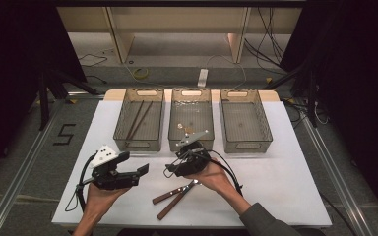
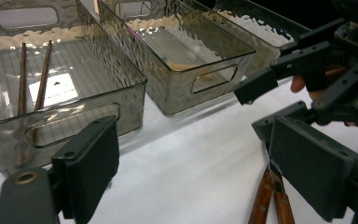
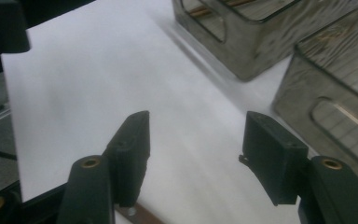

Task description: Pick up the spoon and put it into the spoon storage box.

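A white table top point(image 1: 285, 177) is set on a dark floor, and three smoked-plastic bins are lined up along its far edge, handles toward the person, so each can be reached in turn. Two brown sticks point(image 1: 138, 119) are seen lying in the left bin point(image 1: 120, 118); a few small bright pieces are seen in the middle bin point(image 1: 177, 110), too small to be identified. The wooden-handled pliers point(image 1: 173, 197) are left lying flat on the sheet, near the front edge, just below the right gripper point(image 3: 193, 154). That gripper is held low over them, jaws spread wide and empty, presumably for a pick-up. The left gripper point(image 2: 205, 163) is parked alongside, jaws likewise apart, nothing held. A "5" point(image 1: 65, 133) is marked in tape on the floor at left.
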Available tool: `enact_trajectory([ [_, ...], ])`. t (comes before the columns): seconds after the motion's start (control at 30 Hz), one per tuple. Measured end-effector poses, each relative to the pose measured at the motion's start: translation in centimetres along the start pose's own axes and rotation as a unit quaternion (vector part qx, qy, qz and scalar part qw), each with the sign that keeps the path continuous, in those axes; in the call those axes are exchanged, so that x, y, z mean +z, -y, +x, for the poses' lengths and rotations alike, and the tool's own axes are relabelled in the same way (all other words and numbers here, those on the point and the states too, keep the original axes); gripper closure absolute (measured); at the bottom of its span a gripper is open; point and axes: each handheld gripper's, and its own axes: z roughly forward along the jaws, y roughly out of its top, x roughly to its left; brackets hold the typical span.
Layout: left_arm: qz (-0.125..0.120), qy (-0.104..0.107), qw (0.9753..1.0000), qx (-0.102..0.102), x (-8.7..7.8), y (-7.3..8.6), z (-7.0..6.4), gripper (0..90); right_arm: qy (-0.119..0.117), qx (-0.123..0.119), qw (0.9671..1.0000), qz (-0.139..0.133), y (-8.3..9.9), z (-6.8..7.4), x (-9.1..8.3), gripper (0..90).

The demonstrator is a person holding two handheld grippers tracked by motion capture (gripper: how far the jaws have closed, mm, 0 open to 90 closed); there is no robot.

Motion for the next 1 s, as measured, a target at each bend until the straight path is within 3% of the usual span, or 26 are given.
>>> enact_trajectory([
  [0.27,0.001,0.0,1.0,0.0,0.0,0.0,0.0,15.6,-0.015,-0.013,0.9998,0.003,0.7,0.8,0.6,50.6],
  [0.5,0.001,-0.001,1.0,-0.002,0.1,-0.1,0.0,15.6,-0.027,-0.022,0.9991,0.023,1.3,1.5,1.8,58.6],
  [1.0,0.002,-0.006,1.0,-0.005,-0.1,0.0,0.1,15.6,-0.042,-0.033,0.9978,0.04,1.8,1.9,2.7,77.7],
])
